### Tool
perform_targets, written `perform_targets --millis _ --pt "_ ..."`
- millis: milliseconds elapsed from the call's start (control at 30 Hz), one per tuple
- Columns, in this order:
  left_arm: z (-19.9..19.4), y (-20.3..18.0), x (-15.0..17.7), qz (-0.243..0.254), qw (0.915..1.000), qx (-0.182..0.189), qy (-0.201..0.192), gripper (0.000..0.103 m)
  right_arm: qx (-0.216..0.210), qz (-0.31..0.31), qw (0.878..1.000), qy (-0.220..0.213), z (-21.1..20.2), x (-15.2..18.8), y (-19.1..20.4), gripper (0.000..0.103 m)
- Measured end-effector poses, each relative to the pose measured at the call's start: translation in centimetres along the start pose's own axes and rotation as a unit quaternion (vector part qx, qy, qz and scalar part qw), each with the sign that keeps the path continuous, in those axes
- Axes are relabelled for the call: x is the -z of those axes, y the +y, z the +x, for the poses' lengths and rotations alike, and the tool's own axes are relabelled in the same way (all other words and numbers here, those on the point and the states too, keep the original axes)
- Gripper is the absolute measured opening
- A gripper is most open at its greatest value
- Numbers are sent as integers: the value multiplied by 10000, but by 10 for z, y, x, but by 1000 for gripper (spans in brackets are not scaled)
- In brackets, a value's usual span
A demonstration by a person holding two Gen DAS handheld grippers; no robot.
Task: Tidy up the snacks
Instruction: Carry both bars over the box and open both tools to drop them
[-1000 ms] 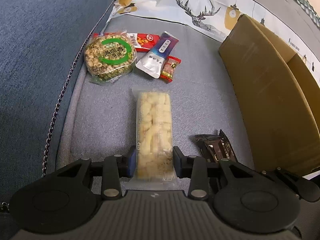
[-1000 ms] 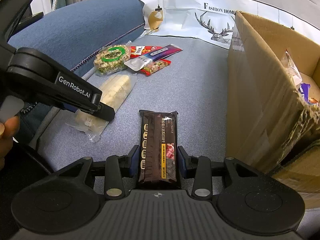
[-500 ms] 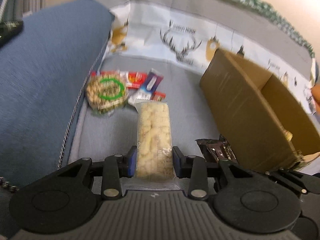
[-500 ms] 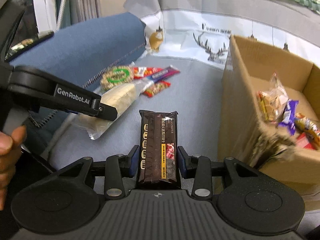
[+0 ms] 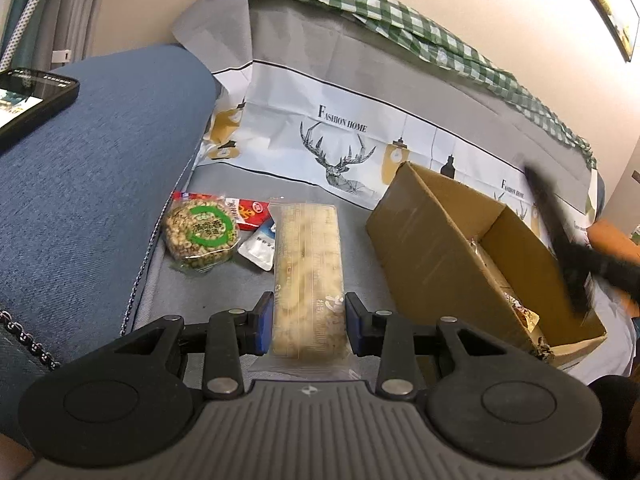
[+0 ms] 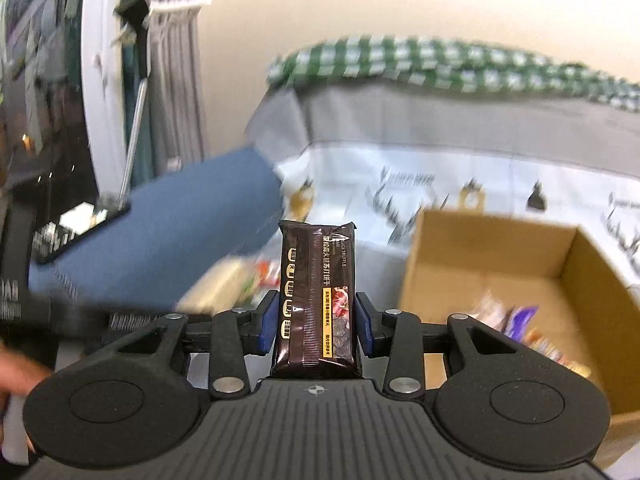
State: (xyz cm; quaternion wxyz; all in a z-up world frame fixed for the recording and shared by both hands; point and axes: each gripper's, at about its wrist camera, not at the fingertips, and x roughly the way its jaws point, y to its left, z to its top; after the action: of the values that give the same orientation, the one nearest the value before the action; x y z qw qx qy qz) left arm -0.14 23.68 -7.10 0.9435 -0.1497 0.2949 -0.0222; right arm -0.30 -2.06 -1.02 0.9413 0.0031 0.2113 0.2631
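My left gripper [image 5: 309, 320] is shut on a long clear pack of pale puffed snack [image 5: 307, 276], held above the grey sofa seat. My right gripper [image 6: 316, 324] is shut on a dark brown biscuit pack [image 6: 316, 292], lifted high and left of the open cardboard box [image 6: 496, 256]. The box [image 5: 440, 248] holds several snacks and sits to the right in the left wrist view. A blurred black shape over the box's far right side is the right gripper [image 5: 568, 256].
On the seat lie a round green-labelled rice cake [image 5: 202, 234], a red packet [image 5: 250, 212] and a white pouch [image 5: 260, 248]. A phone [image 5: 28, 96] rests on the blue armrest. A deer-print cover [image 5: 340, 152] lines the sofa back.
Both grippers have risen off the seat with their packs. The right gripper has swung up and toward the box; its view is blurred by motion.
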Motion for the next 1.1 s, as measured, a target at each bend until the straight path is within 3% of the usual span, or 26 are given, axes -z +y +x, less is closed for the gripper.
perform_targets --millis 267,533,833,1100 --pt "4 -12 1 183 9998 9 22 40 518 -129 9970 -559 -12 -30 -78 41" --pt "7 -17 1 215 9995 -214 58 40 955 780 9920 -287 8 18 -147 41" --pt "3 -32 2 188 9986 -485 23 40 808 987 9913 -331 22 26 -156 41" --pt "3 -60 0 -8 9993 -354 91 40 732 1251 9886 -397 20 28 -171 41"
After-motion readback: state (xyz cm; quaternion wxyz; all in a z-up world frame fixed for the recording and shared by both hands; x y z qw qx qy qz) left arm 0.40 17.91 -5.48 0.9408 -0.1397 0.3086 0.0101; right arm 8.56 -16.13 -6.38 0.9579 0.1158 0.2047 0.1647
